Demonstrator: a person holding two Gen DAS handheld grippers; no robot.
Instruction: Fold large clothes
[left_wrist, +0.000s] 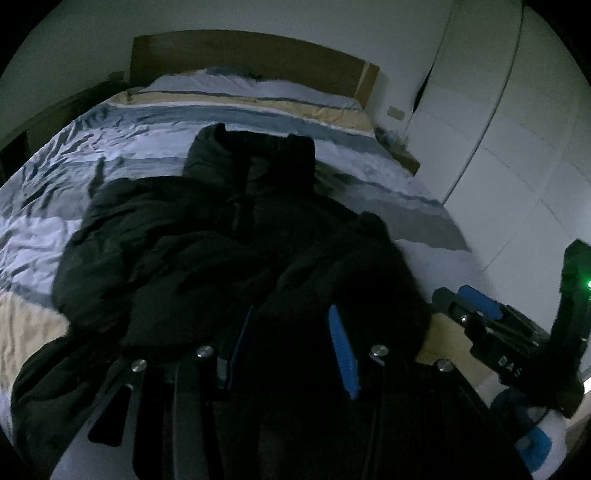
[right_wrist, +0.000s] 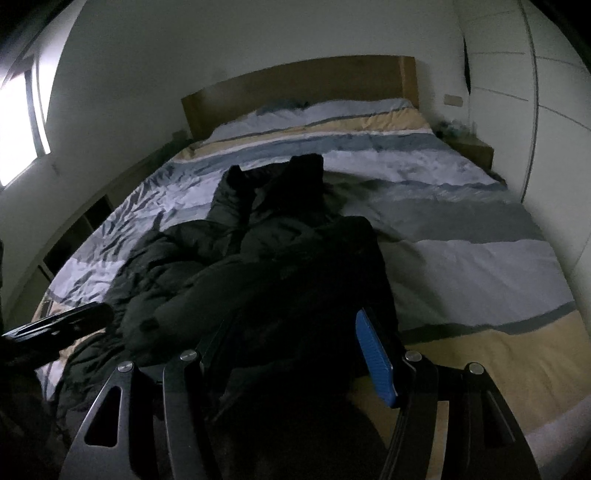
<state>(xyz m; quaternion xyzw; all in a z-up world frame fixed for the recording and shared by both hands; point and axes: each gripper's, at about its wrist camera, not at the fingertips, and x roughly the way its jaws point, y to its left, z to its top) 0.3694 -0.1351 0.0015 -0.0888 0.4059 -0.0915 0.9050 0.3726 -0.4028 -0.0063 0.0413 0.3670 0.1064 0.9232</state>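
- Fingers of the left gripper (left_wrist: 291, 350) are seen spread apart over the dark jacket (left_wrist: 221, 240), with cloth between them; whether it is pinched cannot be told.
- Fingers of the right gripper (right_wrist: 299, 354) are likewise parted around the jacket's near hem, grip unclear.
- The jacket is laid on the striped bed (right_wrist: 461, 229), collar toward the headboard (right_wrist: 295, 88).
- One sleeve seems folded inward; further folds are judged outstanding.

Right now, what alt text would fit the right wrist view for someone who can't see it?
A black puffy jacket lies crumpled on a striped bed, with the right gripper open over its near edge. A wooden headboard stands behind.
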